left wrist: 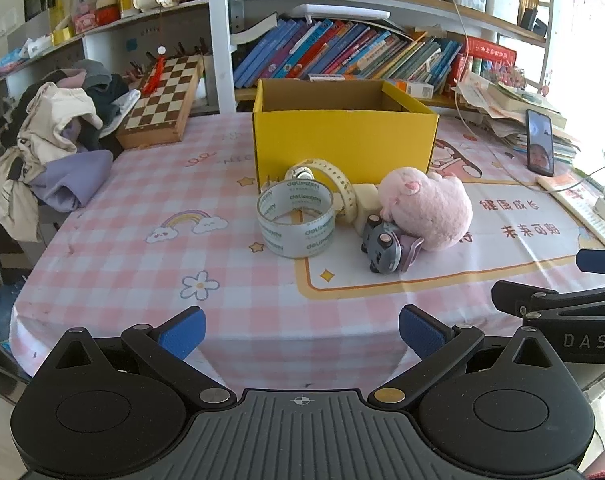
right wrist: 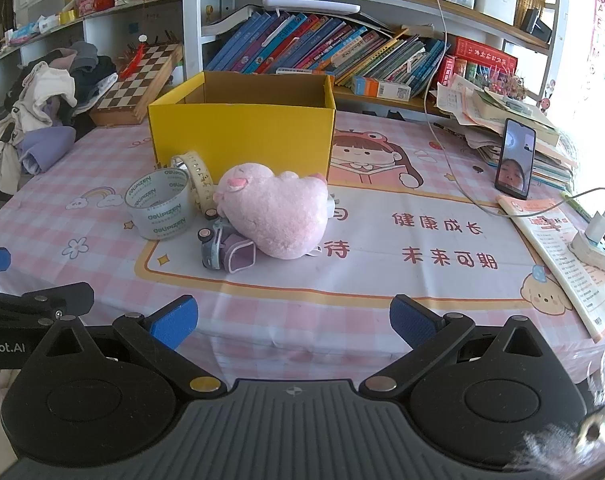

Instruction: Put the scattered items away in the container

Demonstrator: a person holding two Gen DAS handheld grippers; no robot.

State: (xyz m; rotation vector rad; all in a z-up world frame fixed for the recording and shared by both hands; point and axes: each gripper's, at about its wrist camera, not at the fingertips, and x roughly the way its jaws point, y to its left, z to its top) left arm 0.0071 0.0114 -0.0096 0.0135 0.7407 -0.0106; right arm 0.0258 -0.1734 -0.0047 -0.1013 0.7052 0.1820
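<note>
**Both tongs spread and empty at the near edge of the table**

Your left gripper (left wrist: 302, 332) is over the near edge of the table (left wrist: 114, 248), and its blue pads (left wrist: 182, 334) are spread wide apart with nothing between them. Your right gripper (right wrist: 294, 322) is in the same state: fingers wide apart, holding nothing, just beside the left one, which enters its view at the left side.

The yellow box (left wrist: 344, 142) stands in the far middle of the table with its top open. From these views you cannot see what lies on its bottom.

The scattered items lie in one group just in front of the box. The roll of clear tape (left wrist: 295, 220) stands on its edge at the left of the group. Behind it, near the box wall, is a cream strap with holes (left wrist: 340, 180), curled into a loop. The pink plush toy (left wrist: 426, 208) lies at the right of the group. The small grey toy car (left wrist: 380, 246) is on the near side, touching the plush toy, and a purple piece (right wrist: 238, 254) lies against the car. A cream block (left wrist: 365, 202) sits between the strap and the plush toy.

A phone (right wrist: 516, 159) stands upright at the right, well apart from the group.
</note>
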